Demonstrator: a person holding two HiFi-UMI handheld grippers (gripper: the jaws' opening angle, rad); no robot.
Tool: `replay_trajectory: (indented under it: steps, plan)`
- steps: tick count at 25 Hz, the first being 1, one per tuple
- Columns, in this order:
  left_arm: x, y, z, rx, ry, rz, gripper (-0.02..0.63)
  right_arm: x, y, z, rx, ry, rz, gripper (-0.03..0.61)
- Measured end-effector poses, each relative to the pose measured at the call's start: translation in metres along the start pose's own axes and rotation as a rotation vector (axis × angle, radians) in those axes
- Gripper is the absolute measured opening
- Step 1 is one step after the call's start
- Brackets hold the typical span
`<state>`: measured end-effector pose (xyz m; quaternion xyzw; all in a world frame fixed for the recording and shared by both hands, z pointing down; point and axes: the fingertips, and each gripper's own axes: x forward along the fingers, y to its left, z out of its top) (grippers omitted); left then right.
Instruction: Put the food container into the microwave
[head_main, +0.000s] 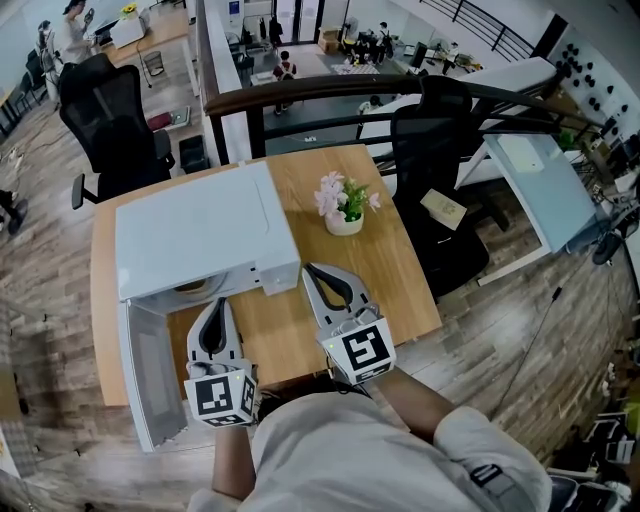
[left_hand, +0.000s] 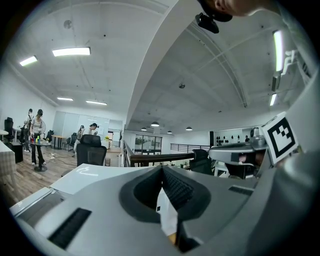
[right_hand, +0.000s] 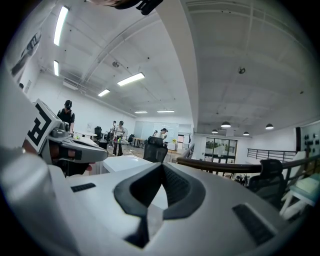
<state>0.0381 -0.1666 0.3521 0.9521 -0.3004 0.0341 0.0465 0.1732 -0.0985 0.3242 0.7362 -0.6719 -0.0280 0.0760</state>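
Note:
The white microwave stands on the left of the wooden table, and its door hangs open toward me at the left. Just inside the cavity's front edge shows part of a round, pale container; most of it is hidden under the microwave's top. My left gripper is shut and empty, its tip right in front of the opening. My right gripper is also shut and empty, beside the microwave's front right corner. Both gripper views point upward at the ceiling, with the left gripper and right gripper jaws pressed together.
A small white pot of pink flowers stands on the table right of the microwave. Black office chairs stand behind the table, and a glass-topped desk lies to the right. A dark railing runs behind.

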Motion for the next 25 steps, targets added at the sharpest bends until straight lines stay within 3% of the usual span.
replay_trajectory:
  steps: [25]
  plan:
    - [-0.0047,0.0006,-0.0089,-0.009,0.034,-0.003,0.011,-0.0054,0.0009,-0.0059,-0.012,0.031,-0.004,0.003]
